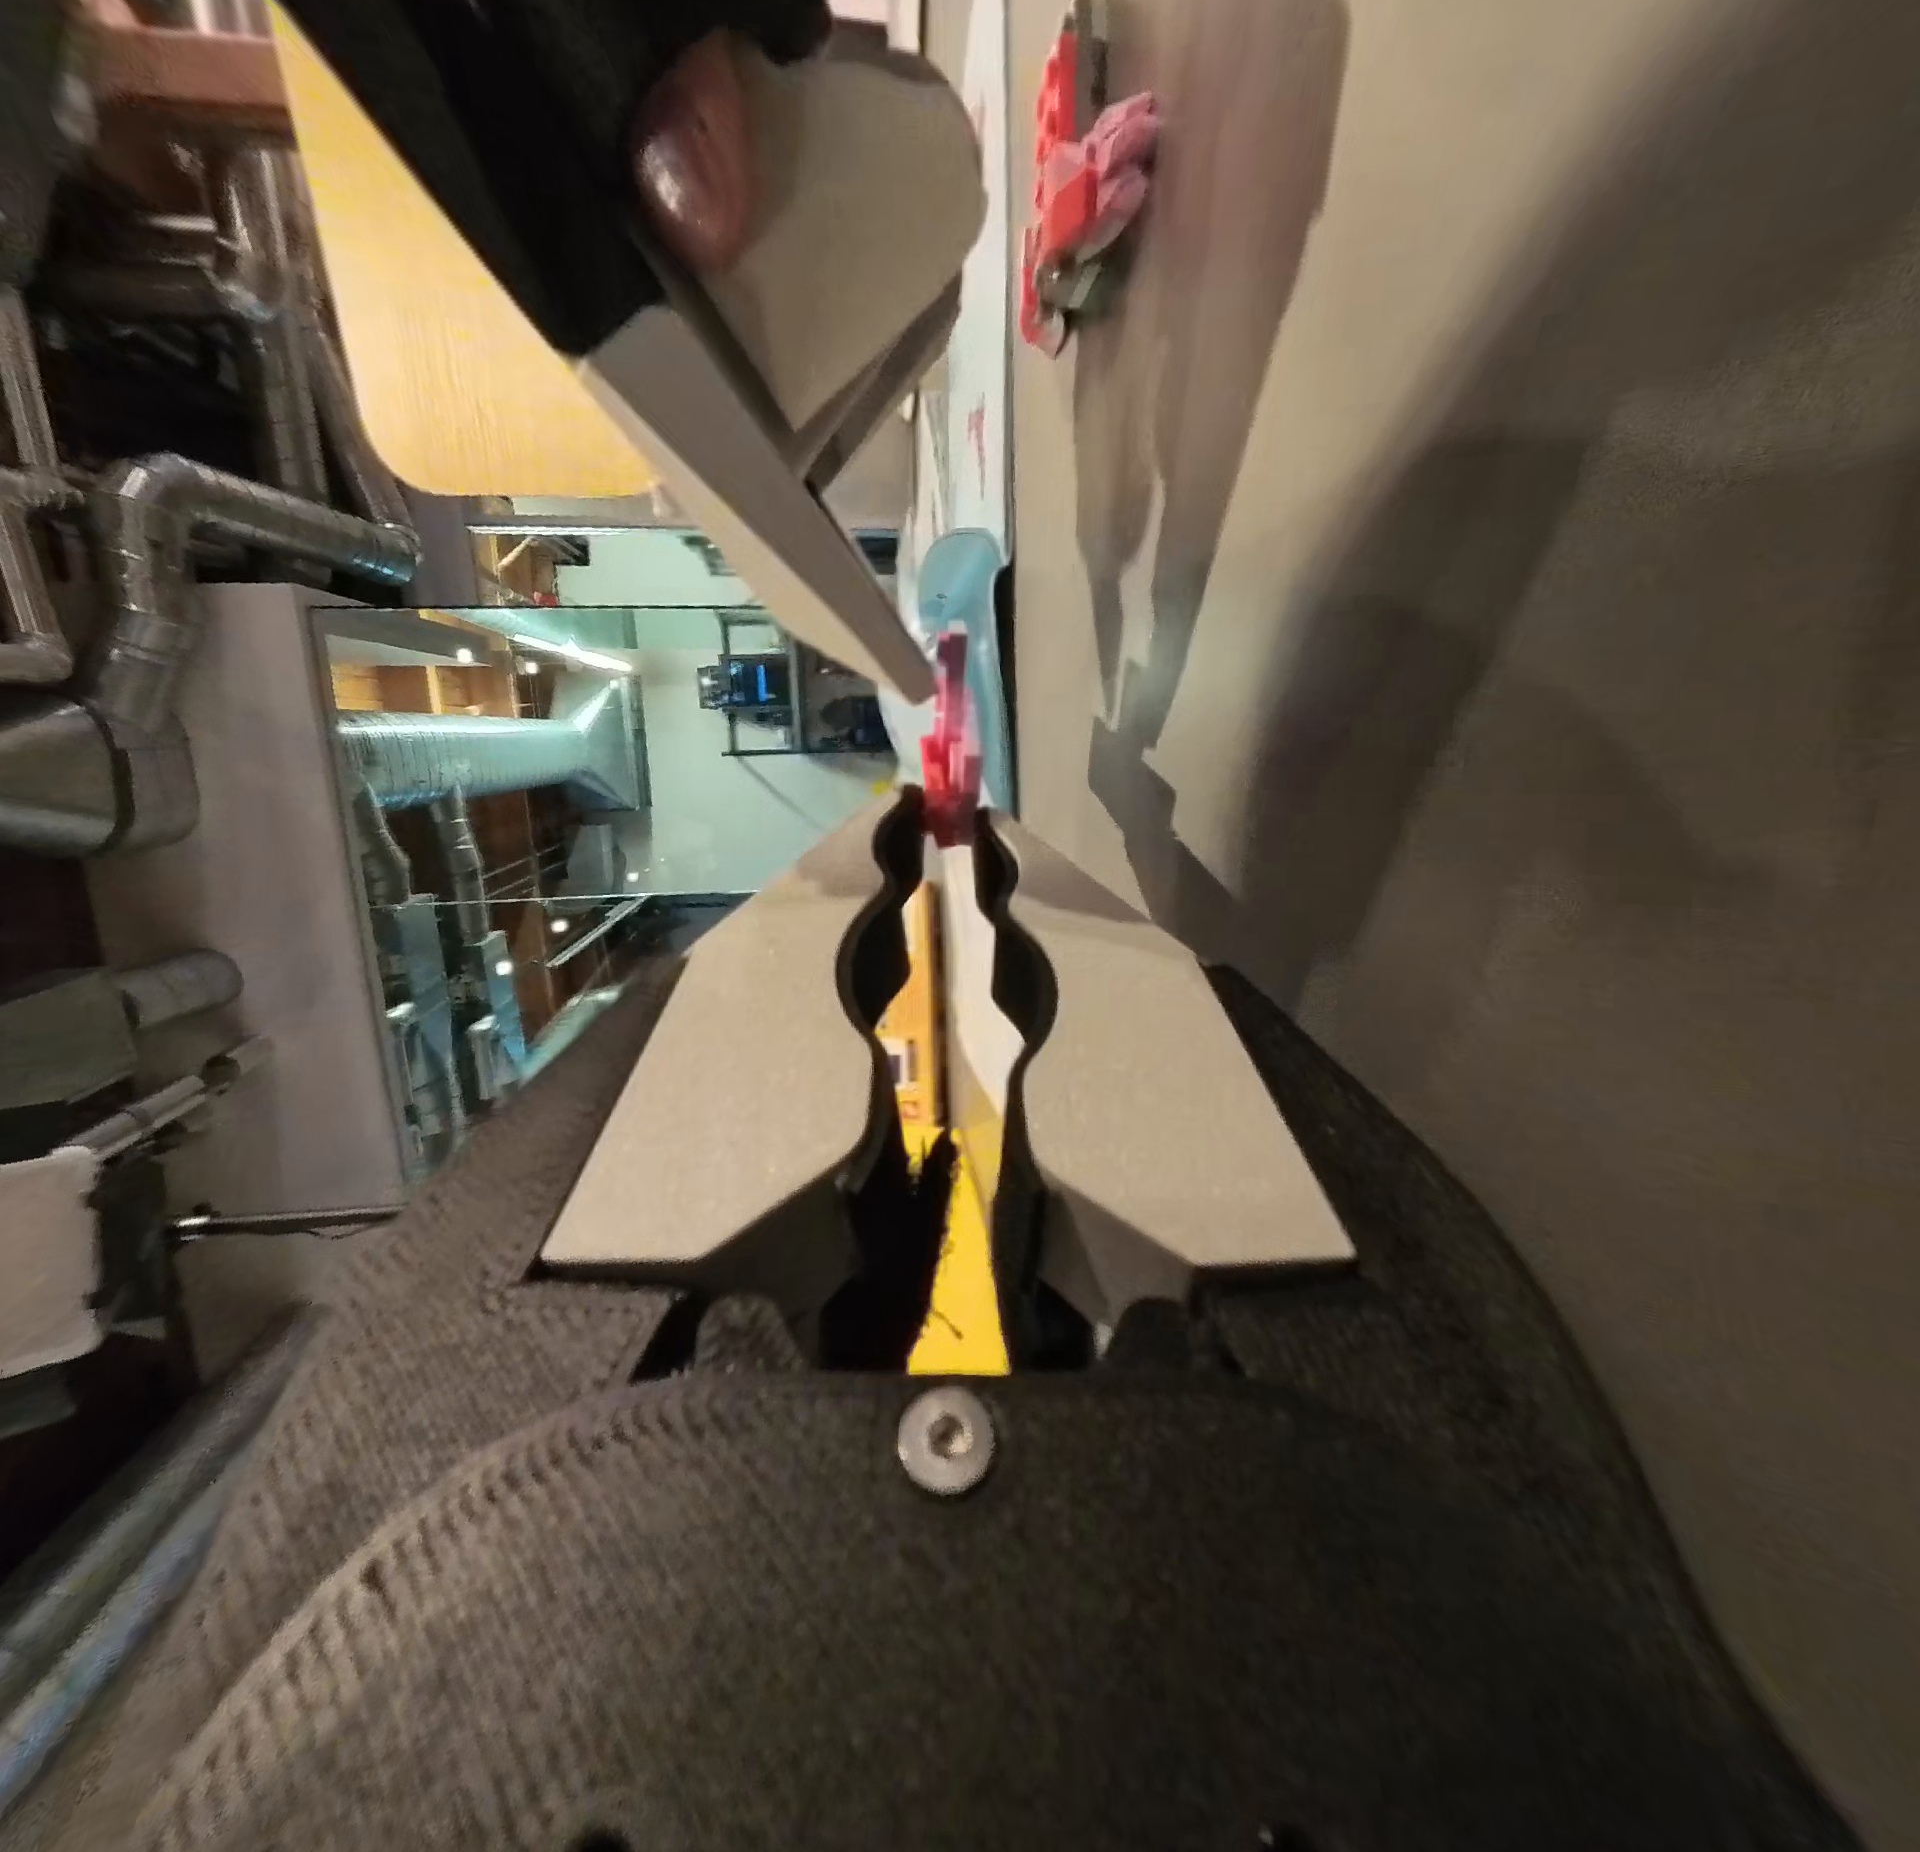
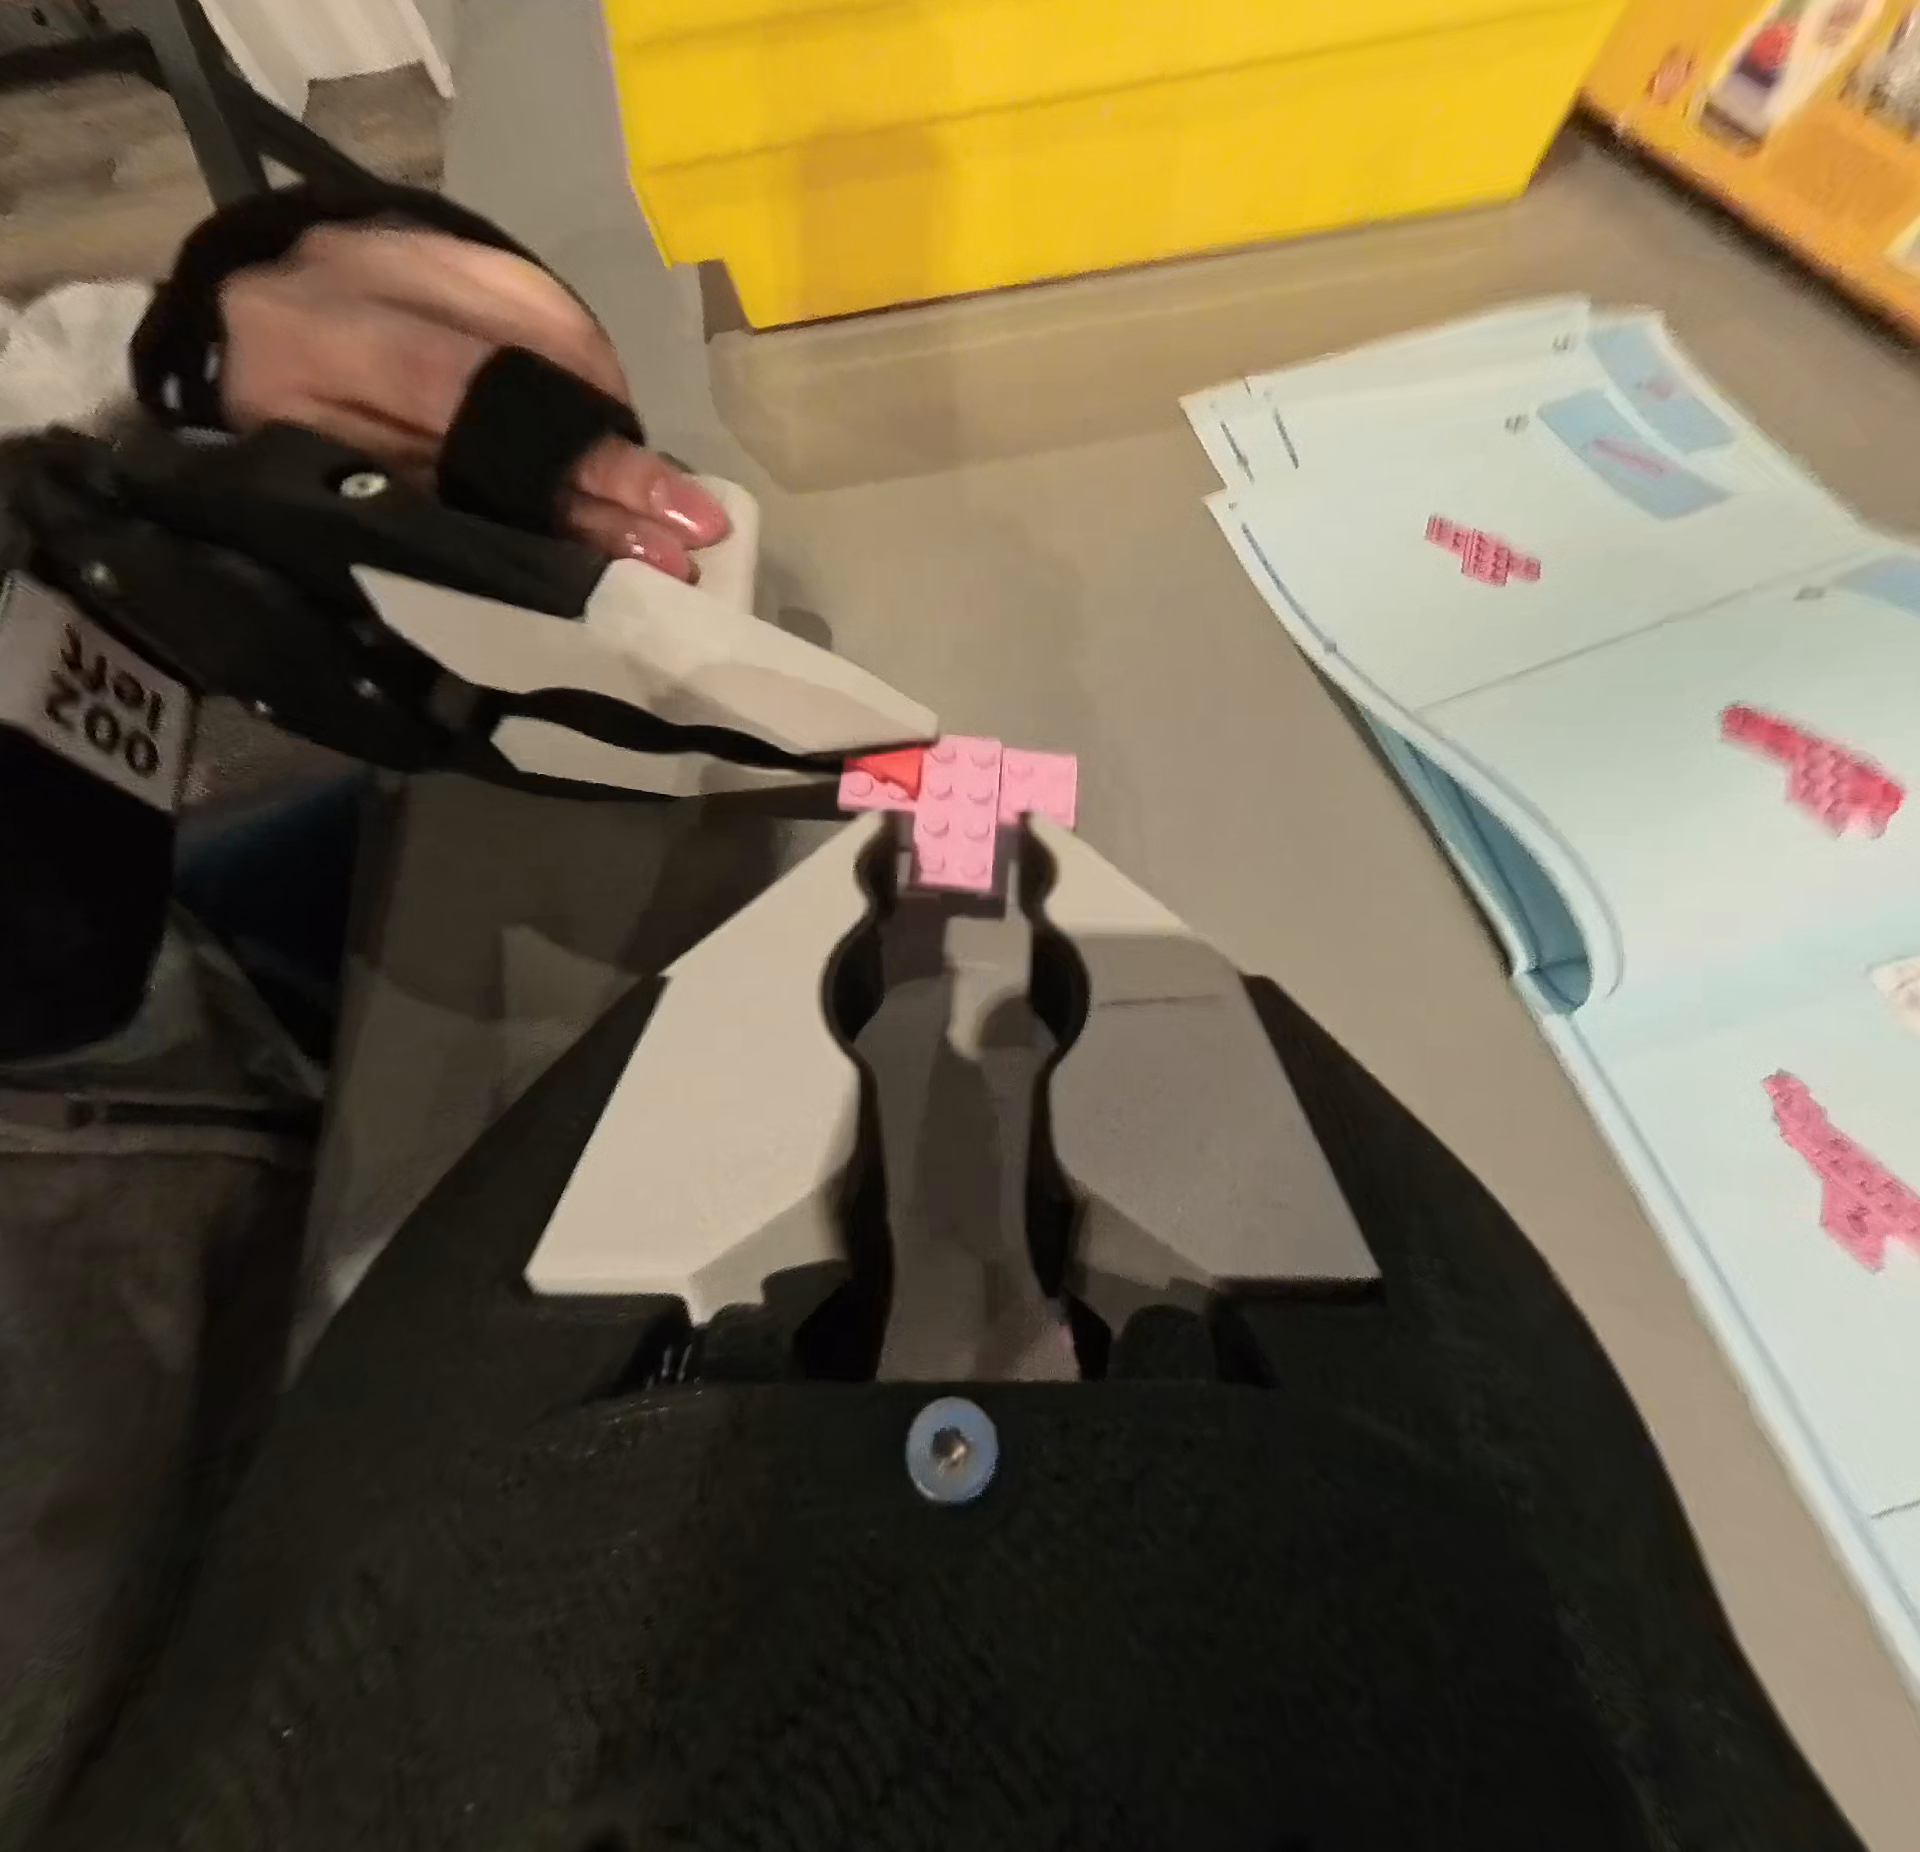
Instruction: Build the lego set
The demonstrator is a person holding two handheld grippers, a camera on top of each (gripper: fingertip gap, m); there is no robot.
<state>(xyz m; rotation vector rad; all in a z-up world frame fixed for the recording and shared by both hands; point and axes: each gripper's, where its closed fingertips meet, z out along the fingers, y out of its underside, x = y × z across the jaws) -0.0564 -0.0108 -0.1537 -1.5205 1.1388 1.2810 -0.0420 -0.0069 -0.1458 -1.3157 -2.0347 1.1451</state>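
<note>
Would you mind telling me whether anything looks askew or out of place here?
Nothing stands out. The pink plate assembly is held level between the right gripper and the left gripper, with a small red piece at the left gripper's tips. The booklet lies open on the table.

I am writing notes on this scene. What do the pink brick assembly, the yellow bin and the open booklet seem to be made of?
Pink brick assembly: hard moulded plastic, smooth with a slight sheen; the round studs and crisp edges suggest it.
Yellow bin: probably rigid plastic, uniform colour, with moulded ridges and a stepped rim.
Open booklet: thin printed paper, pale blue; the pages curl and stack at the edge. Blur hides whether it is glossy.
</note>
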